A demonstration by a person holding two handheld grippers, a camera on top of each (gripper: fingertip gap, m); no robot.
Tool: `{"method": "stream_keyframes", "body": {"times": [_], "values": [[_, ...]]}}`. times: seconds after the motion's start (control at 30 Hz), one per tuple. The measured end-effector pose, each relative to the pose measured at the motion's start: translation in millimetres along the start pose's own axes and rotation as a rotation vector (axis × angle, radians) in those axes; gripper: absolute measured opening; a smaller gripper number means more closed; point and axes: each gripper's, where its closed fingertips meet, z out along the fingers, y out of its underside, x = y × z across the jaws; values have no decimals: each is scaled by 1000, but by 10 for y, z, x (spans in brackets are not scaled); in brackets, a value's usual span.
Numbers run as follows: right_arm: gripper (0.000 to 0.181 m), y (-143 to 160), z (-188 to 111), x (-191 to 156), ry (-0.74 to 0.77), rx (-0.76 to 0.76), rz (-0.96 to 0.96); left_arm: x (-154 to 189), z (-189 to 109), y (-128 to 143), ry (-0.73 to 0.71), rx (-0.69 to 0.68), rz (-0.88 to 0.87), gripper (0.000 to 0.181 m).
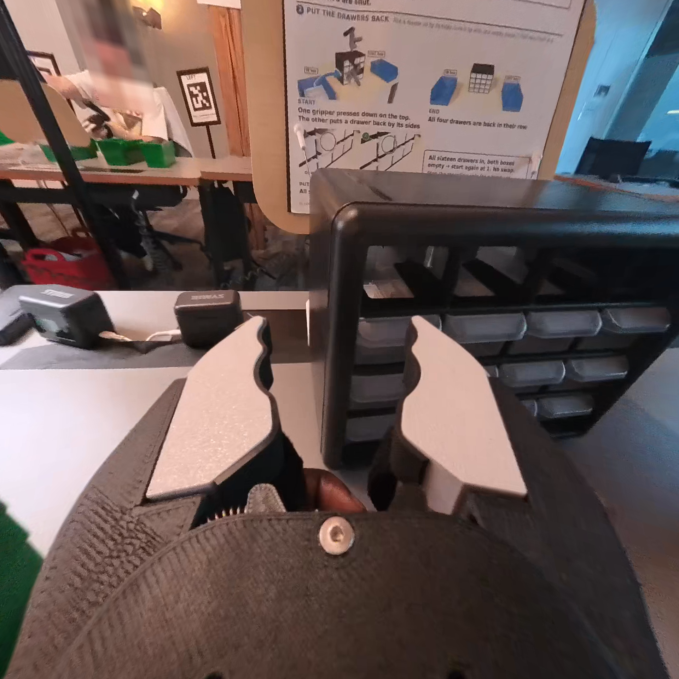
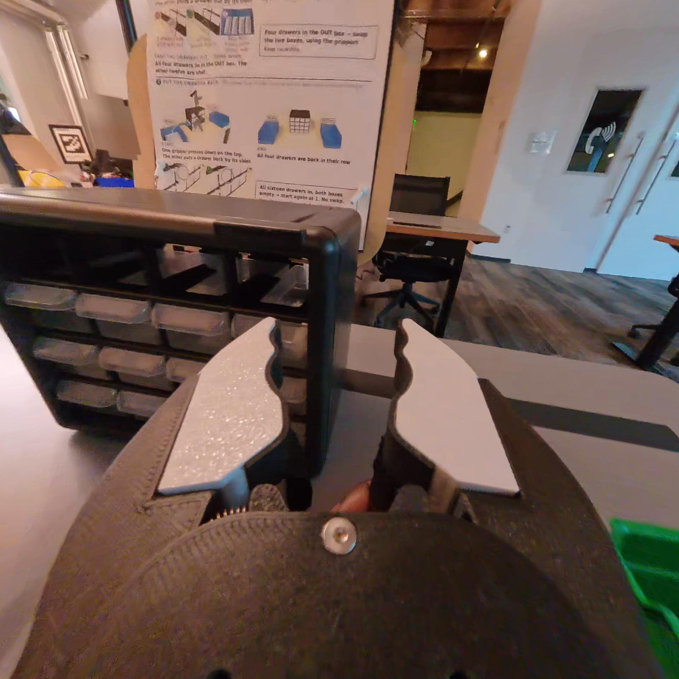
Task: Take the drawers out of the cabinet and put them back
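A black drawer cabinet (image 1: 514, 224) stands on the table; it also shows in the right wrist view (image 2: 330, 279). Its top row of slots (image 1: 459, 275) is empty in both views (image 2: 205, 272). The three lower rows hold clear drawers (image 1: 485, 327), which also show in the right wrist view (image 2: 114, 308). My left gripper (image 1: 340, 327) is open and empty, in front of the cabinet's left front corner. My right gripper (image 2: 338, 329) is open and empty, in front of the cabinet's right front corner.
Two black boxes with a cable (image 1: 205, 316) lie on the table left of the cabinet. A green bin (image 2: 650, 566) sits at the right edge, and green shows at the left edge (image 1: 14, 573). An instruction poster (image 1: 422, 92) stands behind the cabinet. Desks and chairs (image 2: 415, 279) lie beyond.
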Motion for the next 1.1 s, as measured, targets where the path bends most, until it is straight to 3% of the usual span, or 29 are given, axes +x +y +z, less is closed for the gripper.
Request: {"method": "stream_keyframes", "body": {"times": [0.17, 0.3, 0.37, 0.47, 0.7, 1.1], "values": [[53, -23, 319, -3, 8, 22, 37, -14, 237, 40, 0, -3, 26, 66], [38, 39, 514, -50, -4, -29, -22, 45, 335, -53, 57, 29, -8, 33], [22, 76, 554, -89, -13, -63, -41, 25, 356, -53, 43, 17, -8, 23], [21, 80, 548, -85, 10, -96, -84, 21, 342, -48, 28, 0, 46, 22], [20, 70, 372, -97, 26, -150, -94, 68, 152, -36, 29, -36, 66, 21], [20, 25, -218, -249, 32, -160, -112, 115, -437, 8, 34, -57, 85, 21]]}}
